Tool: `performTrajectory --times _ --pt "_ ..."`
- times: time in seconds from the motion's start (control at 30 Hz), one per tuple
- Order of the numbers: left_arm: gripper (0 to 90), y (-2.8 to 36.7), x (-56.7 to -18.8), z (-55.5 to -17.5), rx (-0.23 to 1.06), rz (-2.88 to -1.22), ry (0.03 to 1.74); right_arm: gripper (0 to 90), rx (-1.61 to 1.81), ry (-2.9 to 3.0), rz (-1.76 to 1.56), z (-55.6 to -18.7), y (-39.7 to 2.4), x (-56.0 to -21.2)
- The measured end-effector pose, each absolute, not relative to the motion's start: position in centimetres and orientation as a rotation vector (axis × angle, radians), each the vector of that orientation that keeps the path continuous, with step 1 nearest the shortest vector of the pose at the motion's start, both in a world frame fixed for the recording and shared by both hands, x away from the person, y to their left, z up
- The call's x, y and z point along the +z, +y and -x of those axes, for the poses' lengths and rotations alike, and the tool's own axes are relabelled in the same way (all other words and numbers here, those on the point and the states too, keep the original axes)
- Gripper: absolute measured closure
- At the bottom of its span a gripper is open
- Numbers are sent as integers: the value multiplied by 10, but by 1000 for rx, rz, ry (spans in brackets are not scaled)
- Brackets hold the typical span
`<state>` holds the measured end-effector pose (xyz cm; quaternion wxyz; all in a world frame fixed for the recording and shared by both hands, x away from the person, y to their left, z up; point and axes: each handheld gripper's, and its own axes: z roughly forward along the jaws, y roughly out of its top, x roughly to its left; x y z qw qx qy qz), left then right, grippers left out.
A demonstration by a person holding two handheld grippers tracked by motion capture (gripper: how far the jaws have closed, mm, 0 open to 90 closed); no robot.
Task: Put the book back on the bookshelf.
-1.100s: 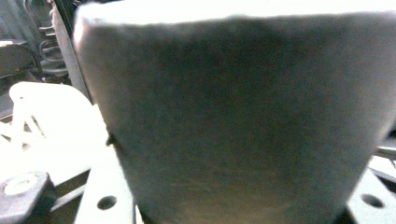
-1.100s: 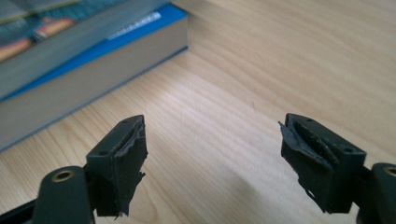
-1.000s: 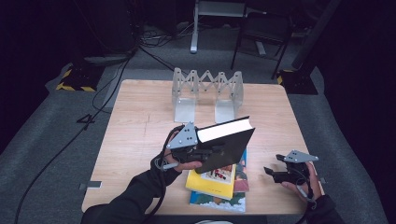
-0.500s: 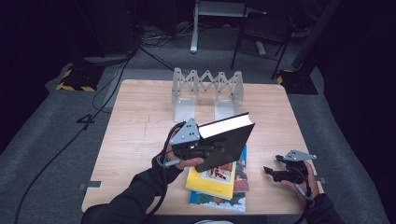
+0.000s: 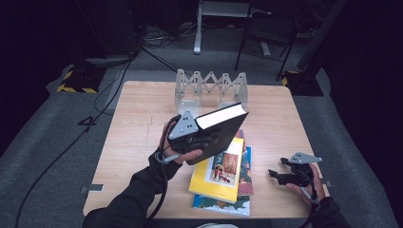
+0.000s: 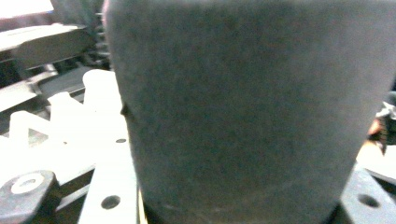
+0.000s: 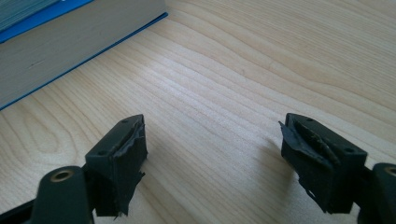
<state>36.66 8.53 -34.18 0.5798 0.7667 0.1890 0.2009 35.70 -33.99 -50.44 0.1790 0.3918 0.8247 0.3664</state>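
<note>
Gripping a black book (image 5: 222,127) by one end, the left tongs (image 5: 202,138) held it tilted above the desk (image 5: 142,118), over a yellow book (image 5: 219,172) topping a small stack; a white rack (image 5: 211,86) stood beyond. The right tongs (image 5: 276,175) rested apart at the desk's near right, spread with nothing between. Seen from the left tongs, the dark cover (image 6: 243,112) sat pinched between the jaws, close and blurred. Seen from the right tongs (image 7: 212,158), bare wood lay between the jaws, a blue-edged book (image 7: 60,42) ahead to their left.
</note>
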Motion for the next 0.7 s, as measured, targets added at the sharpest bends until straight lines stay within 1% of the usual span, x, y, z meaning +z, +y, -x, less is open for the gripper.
performTrajectory --times 0.13,0.2,0.27,0.33,0.4,0.53,0.7 --pt "522 97 -341 -372 507 -1781 489 224 1036 2332 -1107 -357 -340 -504" --pt "522 106 -341 -377 537 -1763 539 224 1036 2332 -1107 -357 -340 -504" --pt "522 118 -342 -384 575 -1734 626 224 1036 2332 -1107 -357 -340 -504" --pt "523 121 -342 -386 586 -1726 649 224 1036 2332 -1106 -357 -340 -504" --pt "522 128 -344 -392 609 -1705 709 224 1036 2332 -1105 -357 -340 -504" --pt "523 136 -349 -403 698 -1716 787 224 1036 2333 -1104 -357 -340 -504" --pt "523 143 -357 -417 692 -1709 839 224 1036 2334 -1104 -357 -340 -504"
